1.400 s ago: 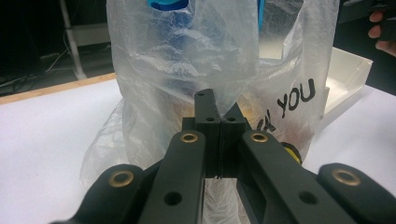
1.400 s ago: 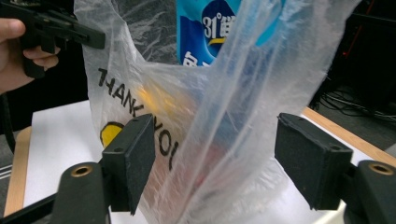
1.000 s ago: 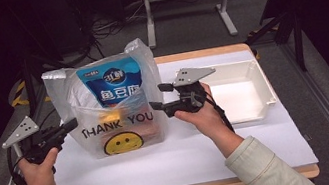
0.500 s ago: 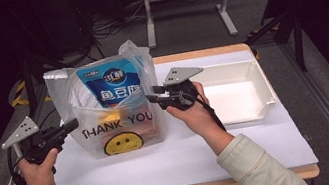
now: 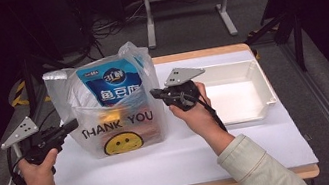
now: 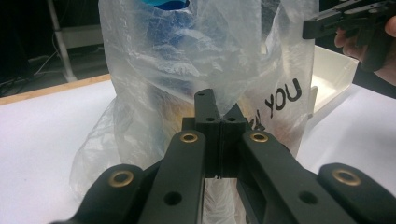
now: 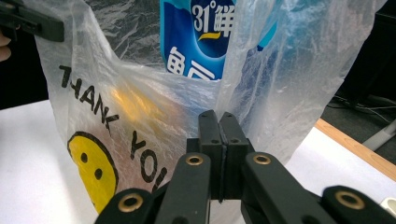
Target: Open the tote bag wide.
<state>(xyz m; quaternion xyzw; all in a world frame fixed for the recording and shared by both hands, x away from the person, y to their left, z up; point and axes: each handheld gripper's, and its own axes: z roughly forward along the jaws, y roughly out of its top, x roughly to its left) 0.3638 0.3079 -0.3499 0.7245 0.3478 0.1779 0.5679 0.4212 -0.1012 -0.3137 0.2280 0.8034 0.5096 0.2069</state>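
My left gripper (image 6: 219, 119) has its jaws pressed tight together, pinching a fold of the plastic bag (image 5: 115, 111) on its left side, low on the wall. My right gripper (image 7: 218, 128) has just been closing its jaws, and now they meet flush on the film at the bag's right edge, so I have the bag clamped from both sides. In the high view the left gripper (image 5: 69, 126) reaches in from the left and the right gripper (image 5: 155, 94) from the right, a little higher up. The bag stands upright between them on the white tabletop (image 5: 188, 154), clear film printed with THANK YOU and a yellow smiley face (image 5: 125, 142). Inside it stands a blue snack packet (image 5: 113, 83), its top poking up through the bag's mouth, with something orange-brown lower down that I cannot make out. Beyond my right hand (image 5: 193, 110) a white tray (image 5: 265, 85) sits on the tabletop, just beside the bag.
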